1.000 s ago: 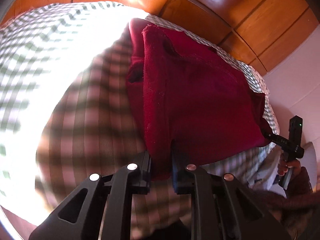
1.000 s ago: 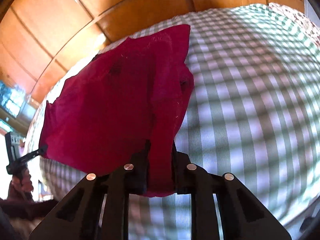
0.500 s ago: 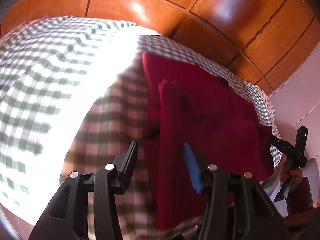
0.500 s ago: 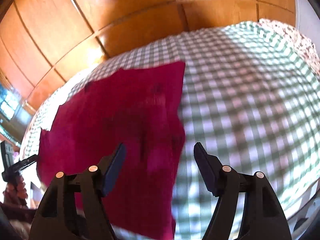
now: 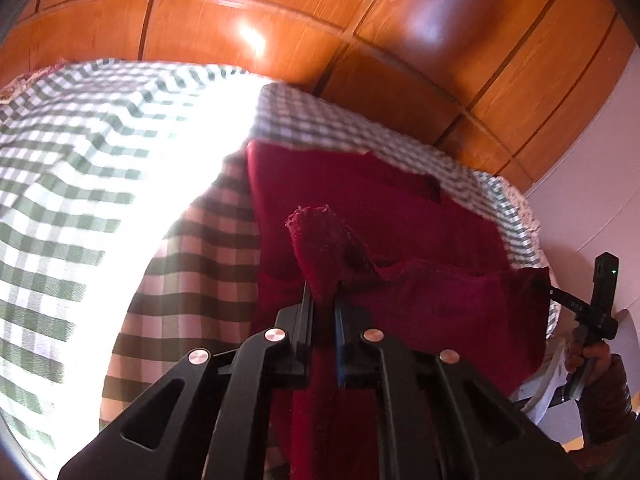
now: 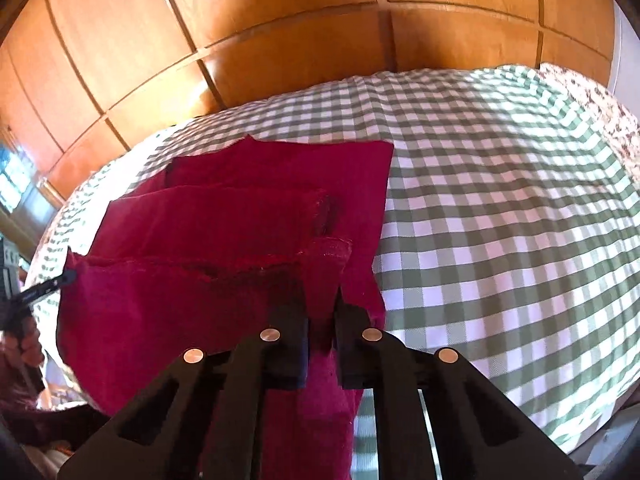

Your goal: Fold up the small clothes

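Note:
A dark red garment (image 5: 380, 216) lies on a green-and-white checked bedspread (image 5: 80, 184). My left gripper (image 5: 322, 296) is shut on its near left corner, which stands up as a small bunched flap. In the right wrist view the garment (image 6: 248, 208) shows a folded layer on top, and my right gripper (image 6: 322, 300) is shut on its near right corner. The near edge is lifted between the two grippers. The right gripper also shows far right in the left wrist view (image 5: 560, 294), and the left gripper far left in the right wrist view (image 6: 60, 280).
Wooden wall panels (image 6: 300, 40) stand behind the bed. A strong patch of sunlight (image 5: 168, 152) washes out the bedspread left of the garment. The bedspread (image 6: 500, 200) stretches out to the right of the garment. A white wall (image 5: 600, 160) is at the right.
Both grippers let go of the garment, which dropped flat on the bed, then closed again on its near corners and raised the near edge.

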